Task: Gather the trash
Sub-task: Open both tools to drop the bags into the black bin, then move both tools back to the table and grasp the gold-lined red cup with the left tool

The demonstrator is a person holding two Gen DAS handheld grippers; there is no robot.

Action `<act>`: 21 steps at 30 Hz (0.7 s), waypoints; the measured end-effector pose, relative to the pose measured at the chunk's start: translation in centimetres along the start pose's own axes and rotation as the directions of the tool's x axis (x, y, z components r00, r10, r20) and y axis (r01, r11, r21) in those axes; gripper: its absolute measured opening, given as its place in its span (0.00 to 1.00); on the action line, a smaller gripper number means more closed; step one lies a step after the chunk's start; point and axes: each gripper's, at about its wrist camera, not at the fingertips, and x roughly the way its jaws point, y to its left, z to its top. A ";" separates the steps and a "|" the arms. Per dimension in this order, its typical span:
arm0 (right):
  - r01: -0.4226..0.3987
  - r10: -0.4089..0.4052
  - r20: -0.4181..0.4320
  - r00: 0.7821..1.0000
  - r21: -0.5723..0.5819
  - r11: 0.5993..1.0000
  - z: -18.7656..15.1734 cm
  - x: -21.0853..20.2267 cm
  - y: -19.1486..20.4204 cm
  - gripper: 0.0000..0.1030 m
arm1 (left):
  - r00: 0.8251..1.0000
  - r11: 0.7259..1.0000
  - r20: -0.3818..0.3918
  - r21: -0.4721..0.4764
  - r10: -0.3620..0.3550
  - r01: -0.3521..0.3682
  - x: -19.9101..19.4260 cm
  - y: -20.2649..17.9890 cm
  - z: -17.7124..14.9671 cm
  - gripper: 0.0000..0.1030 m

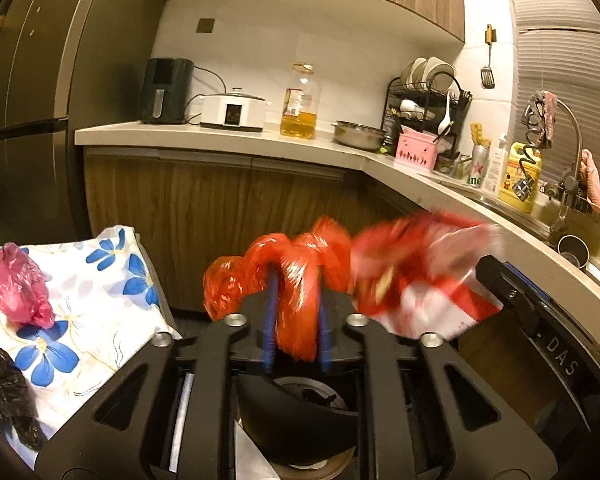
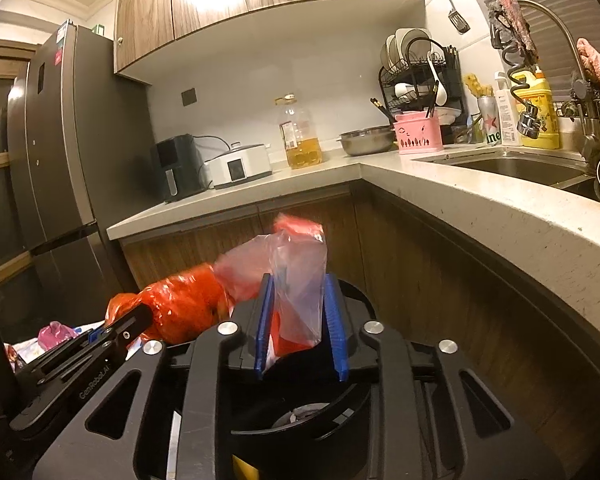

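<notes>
My left gripper [image 1: 296, 312] is shut on a twisted orange-red plastic bag [image 1: 296, 276], held up in the air. To its right, a blurred red and white wrapper [image 1: 420, 280] is held by my right gripper, whose body shows at the right edge. In the right wrist view my right gripper [image 2: 300, 320] is shut on a clear and red plastic wrapper [image 2: 300, 276]. The orange bag [image 2: 184, 308] and my left gripper's finger [image 2: 116, 328] are at its left. A pink bag of trash [image 1: 18, 284] lies on the floral cloth [image 1: 100, 300].
An L-shaped counter [image 2: 440, 192] runs behind and to the right, with an air fryer [image 1: 166, 90], cooker [image 1: 234, 110], oil bottle [image 1: 300, 102], steel bowl [image 1: 358, 134], dish rack [image 1: 428, 100] and sink [image 2: 512, 166]. A fridge [image 2: 60, 160] stands left. A black bag [image 1: 8, 392] lies on the cloth.
</notes>
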 end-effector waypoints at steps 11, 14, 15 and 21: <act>0.004 -0.004 -0.007 1.000 0.009 1.000 -0.4 -0.5 -0.2 0.55 | 0.999 0.999 0.006 -0.039 0.034 -0.034 -1.2 1.5 -0.3 0.54; 0.001 -0.001 -0.010 1.000 0.007 1.000 -0.7 -1.0 0.0 0.61 | 0.997 0.996 0.018 -0.036 0.077 -0.076 -2.2 2.1 -0.5 0.64; 0.000 0.000 -0.011 1.000 0.004 1.000 -0.7 -1.2 0.0 0.64 | 0.995 0.995 0.023 -0.031 0.098 -0.097 -2.6 2.3 -0.6 0.66; -0.012 0.012 -0.007 1.000 0.002 1.000 -1.1 -2.6 0.8 0.79 | 0.977 0.978 0.047 -0.030 0.208 -0.207 -5.8 3.6 -1.3 0.77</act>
